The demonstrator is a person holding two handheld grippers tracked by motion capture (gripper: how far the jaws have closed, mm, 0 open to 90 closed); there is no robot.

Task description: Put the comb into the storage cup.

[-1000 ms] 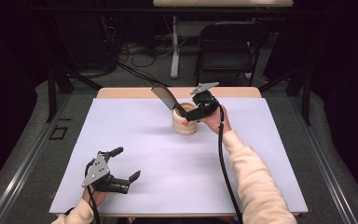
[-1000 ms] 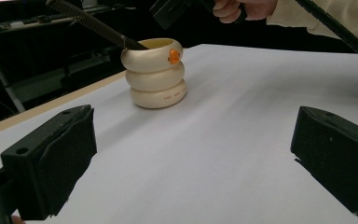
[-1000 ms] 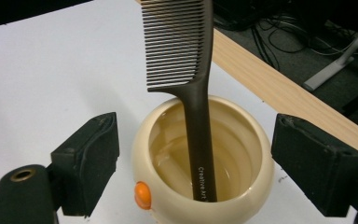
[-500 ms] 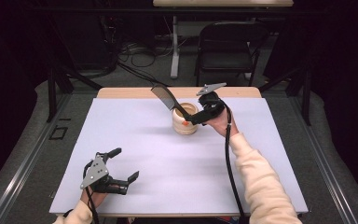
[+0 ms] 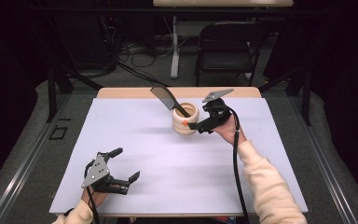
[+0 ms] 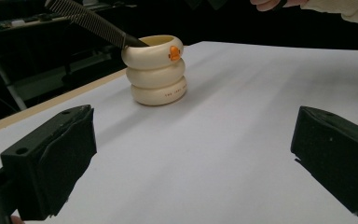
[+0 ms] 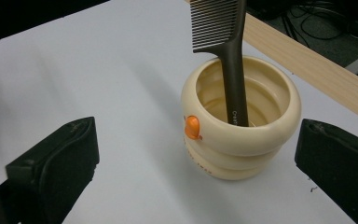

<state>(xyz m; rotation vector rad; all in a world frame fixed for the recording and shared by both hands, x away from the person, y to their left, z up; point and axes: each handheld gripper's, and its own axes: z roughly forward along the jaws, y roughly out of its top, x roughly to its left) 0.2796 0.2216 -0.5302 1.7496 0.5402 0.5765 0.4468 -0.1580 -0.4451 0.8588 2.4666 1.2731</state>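
**Comb's parked in the cup, right gripper sitting just beside it**

So the comb (image 7: pixel 226 56) is standing handle-down in the cream ringed cup (image 7: pixel 242 135), which sits toward the far middle of the white table (image 5: pixel 135 135). Its long axis isn't upright: from the high view it leans up and away to the far left, toothed end sticking out over the rim. The right gripper (image 5: pixel 204 124) is just to the right of the cup, jaws having just been opening and now spread wide with nothing between them; in its own view the cup sits just ahead of the gap between them, untouched. The left gripper (image 5: pixel 123 165) is well apart at the near left corner, also wide and empty. I'd say anything next with the comb or cup belongs to the right hand, reaching leftward.
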